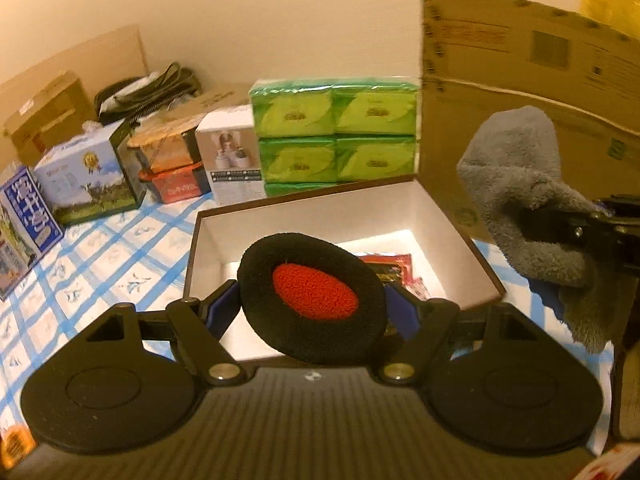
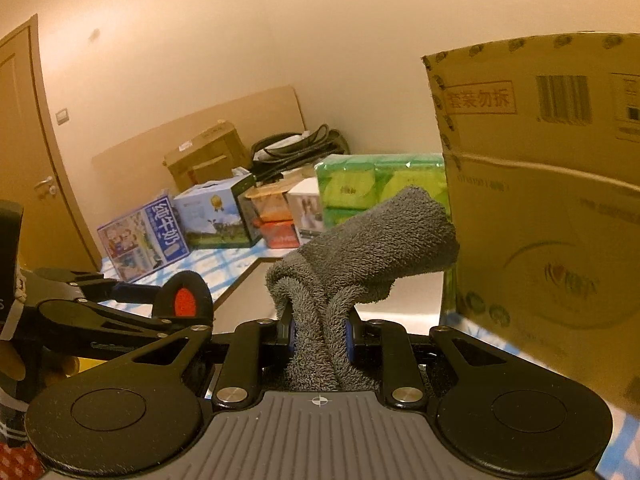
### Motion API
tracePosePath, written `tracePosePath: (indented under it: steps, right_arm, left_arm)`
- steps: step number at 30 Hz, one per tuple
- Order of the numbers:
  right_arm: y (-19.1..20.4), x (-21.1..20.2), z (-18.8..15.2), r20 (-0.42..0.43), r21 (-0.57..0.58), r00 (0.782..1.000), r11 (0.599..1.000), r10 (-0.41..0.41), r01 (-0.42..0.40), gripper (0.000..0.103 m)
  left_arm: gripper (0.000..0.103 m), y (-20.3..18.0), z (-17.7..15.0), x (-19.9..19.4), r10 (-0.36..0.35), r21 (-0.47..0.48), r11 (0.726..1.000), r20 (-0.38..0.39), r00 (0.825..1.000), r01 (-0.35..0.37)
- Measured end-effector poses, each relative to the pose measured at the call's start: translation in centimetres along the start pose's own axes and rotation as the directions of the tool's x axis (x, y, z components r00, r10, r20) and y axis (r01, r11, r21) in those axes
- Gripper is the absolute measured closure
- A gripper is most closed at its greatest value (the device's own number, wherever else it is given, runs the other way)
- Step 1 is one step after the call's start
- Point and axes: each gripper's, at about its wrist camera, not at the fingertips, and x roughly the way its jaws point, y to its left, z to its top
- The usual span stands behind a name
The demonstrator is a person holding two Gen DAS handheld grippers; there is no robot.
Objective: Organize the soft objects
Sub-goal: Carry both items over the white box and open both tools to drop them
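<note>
Left wrist view: the left gripper (image 1: 312, 304) is clamped on a round black pad with a red centre (image 1: 314, 294), held right over the open white-lined box (image 1: 224, 240), so this looks like the drop-off step. Right wrist view: the right gripper (image 2: 320, 336) is squeezed tight on a folded grey towel (image 2: 372, 248), up in the air beside the big cardboard box (image 2: 552, 232). Next move is probably lowering the pad in and letting go.
</note>
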Motion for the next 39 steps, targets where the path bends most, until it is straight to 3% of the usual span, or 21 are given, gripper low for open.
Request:
tracePosePath:
  steps: [7,12,24,27,29,30,39]
  right_arm:
    - [-1.7,4.8,0.8,0.011,-0.042,1.000,0.999,0.026,-0.025,0.081]
    - [-2.8,8.5,0.9,0.005,-0.062,0.999,0.997,0.039,-0.038,0.081]
    - [-4.9,15.4,-0.2,-0.050,-0.078,0.997,0.995,0.062,-0.066,0.081]
    - [-5.0,16.4,-0.4,-0.068,-0.087,0.996,0.995,0.053,-0.059,0.068]
    - [-5.1,17.0,-0.5,-0.079,-0.080,0.996,0.996,0.037,-0.044,0.039]
    - [-5.2,17.2,-0.6,-0.080,-0.079,0.996,0.996,0.025,-0.031,0.035]
    - [-7.0,16.9,-1.1,-0.104,-0.061,0.995,0.998,-0.013,0.007,0.033]
  left_arm:
    - [0.026,0.6,1.7,4.7,0.036,-0.103,0.994,-0.044,0.998,-0.040]
    - [0.026,0.8,2.0,7.9,0.086,-0.125,0.988,-0.076,0.993,-0.095]
    - [0.026,1.8,0.6,13.7,0.127,-0.160,0.975,-0.158,0.979,-0.152]
    - [0.026,2.0,0.3,14.6,0.138,-0.157,0.974,-0.166,0.976,-0.164]
    - [0.026,2.2,0.2,15.0,0.144,-0.157,0.973,-0.168,0.975,-0.170]
    - [0.026,2.2,0.1,15.2,0.148,-0.156,0.972,-0.171,0.974,-0.175]
    - [0.026,2.6,-0.3,16.3,0.148,-0.166,0.970,-0.185,0.971,-0.180]
